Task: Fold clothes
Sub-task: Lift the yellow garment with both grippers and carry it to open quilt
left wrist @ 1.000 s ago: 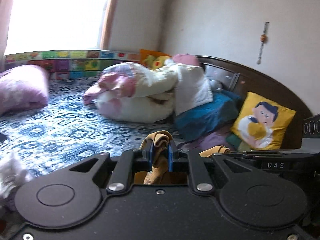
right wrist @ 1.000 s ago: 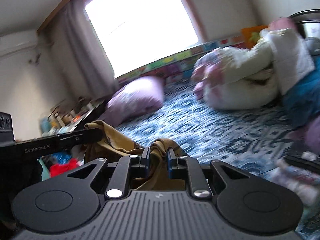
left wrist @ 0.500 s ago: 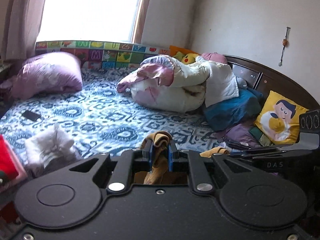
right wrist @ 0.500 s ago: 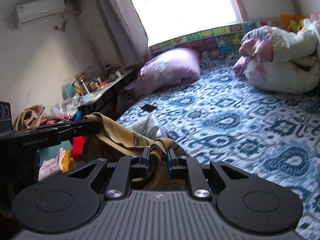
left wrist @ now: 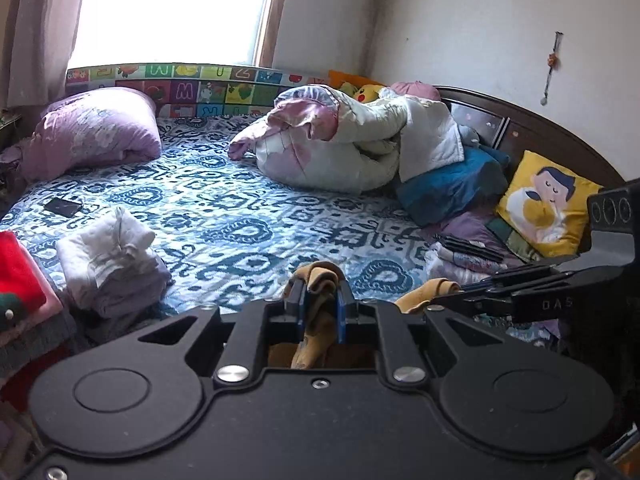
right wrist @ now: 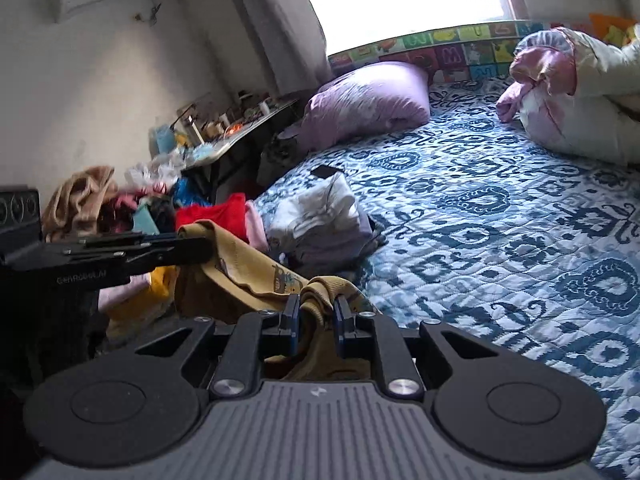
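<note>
Bed (right wrist: 500, 216): folded pile (right wrist: 320, 216) ahead | both hand-held grippers (left wrist: 319, 296) (right wrist: 316, 312) clamp mustard garment (right wrist: 248, 276)

"DAS" stands on the right gripper (left wrist: 436, 300) at right of the left wrist frame; "GenRobot.AI" on the left gripper (right wrist: 200, 250) at left; letters "M", "W" on the alphabet mat (left wrist: 184, 90).

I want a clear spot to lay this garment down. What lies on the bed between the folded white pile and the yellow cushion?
In the left wrist view, only bare patterned bedspread lies between the folded white pile and the yellow cushion, until a small stack with a dark flat item beside the cushion.
</note>
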